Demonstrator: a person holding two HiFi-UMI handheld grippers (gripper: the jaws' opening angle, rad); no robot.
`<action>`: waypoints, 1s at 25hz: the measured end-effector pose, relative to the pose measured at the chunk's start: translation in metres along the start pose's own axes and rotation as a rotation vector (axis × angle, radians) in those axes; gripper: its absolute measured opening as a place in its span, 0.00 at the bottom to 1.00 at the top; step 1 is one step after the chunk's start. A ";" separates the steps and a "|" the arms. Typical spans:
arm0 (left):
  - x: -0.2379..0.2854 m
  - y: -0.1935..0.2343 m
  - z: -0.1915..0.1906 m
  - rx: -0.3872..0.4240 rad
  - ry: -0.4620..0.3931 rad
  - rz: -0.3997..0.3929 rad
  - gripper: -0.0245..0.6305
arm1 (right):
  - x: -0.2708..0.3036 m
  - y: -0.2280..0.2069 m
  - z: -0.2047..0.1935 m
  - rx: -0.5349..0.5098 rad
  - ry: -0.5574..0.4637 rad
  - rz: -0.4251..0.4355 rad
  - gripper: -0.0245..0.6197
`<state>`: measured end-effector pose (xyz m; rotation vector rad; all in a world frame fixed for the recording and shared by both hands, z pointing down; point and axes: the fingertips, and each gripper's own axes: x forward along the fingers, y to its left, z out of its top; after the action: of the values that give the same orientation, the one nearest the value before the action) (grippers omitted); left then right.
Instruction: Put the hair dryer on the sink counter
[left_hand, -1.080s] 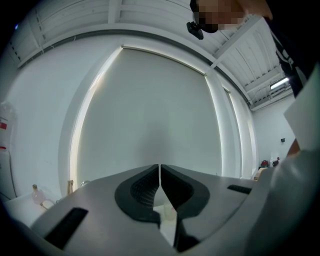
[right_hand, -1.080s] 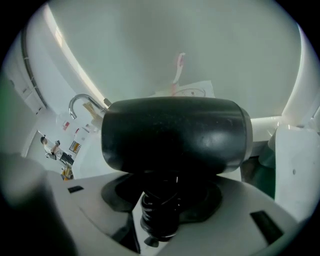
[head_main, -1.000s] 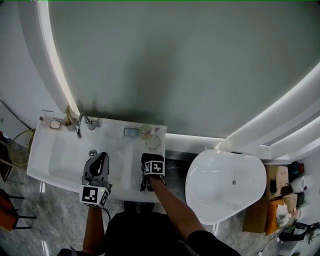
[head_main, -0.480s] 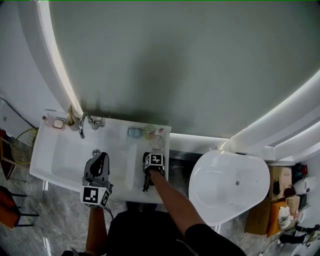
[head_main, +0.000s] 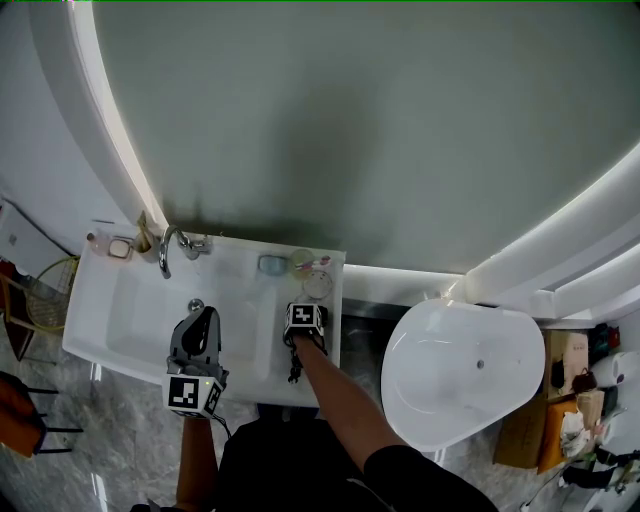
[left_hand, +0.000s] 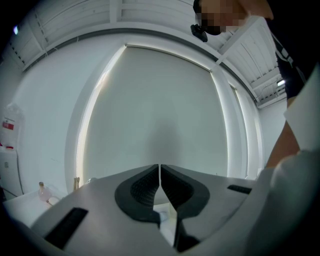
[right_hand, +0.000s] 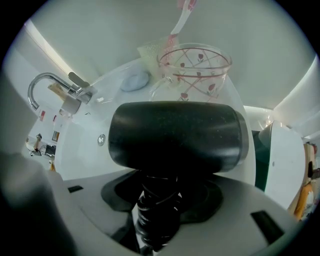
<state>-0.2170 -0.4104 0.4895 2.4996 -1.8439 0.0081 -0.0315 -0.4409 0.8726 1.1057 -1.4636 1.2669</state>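
Hanging from the clenched fingers of the right gripper (right_hand: 159, 202), which grasp its cord-wrapped handle, the hair dryer (right_hand: 175, 135) is just above the right end of the bench (head_main: 262, 345), near the front edge. Its matte black barrel lies crosswise to the fingers. The smooth white surface is directly below. The left gripper (left_hand: 160, 184) is clenched on nothing.

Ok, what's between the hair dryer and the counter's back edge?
Just beyond the hair dryer stands a red-patterned glass cup; the right gripper view shows it.
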 end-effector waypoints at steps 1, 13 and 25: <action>0.000 -0.001 0.000 -0.001 -0.001 0.000 0.09 | 0.001 0.000 0.000 -0.001 -0.002 0.000 0.38; -0.002 -0.003 0.000 -0.015 -0.006 0.013 0.09 | 0.001 0.002 0.000 0.023 -0.008 0.047 0.40; -0.006 -0.009 0.000 -0.002 0.003 0.019 0.09 | -0.010 0.004 0.000 0.041 -0.013 0.095 0.46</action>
<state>-0.2101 -0.4019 0.4889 2.4794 -1.8658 0.0111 -0.0333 -0.4399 0.8622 1.0843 -1.5215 1.3637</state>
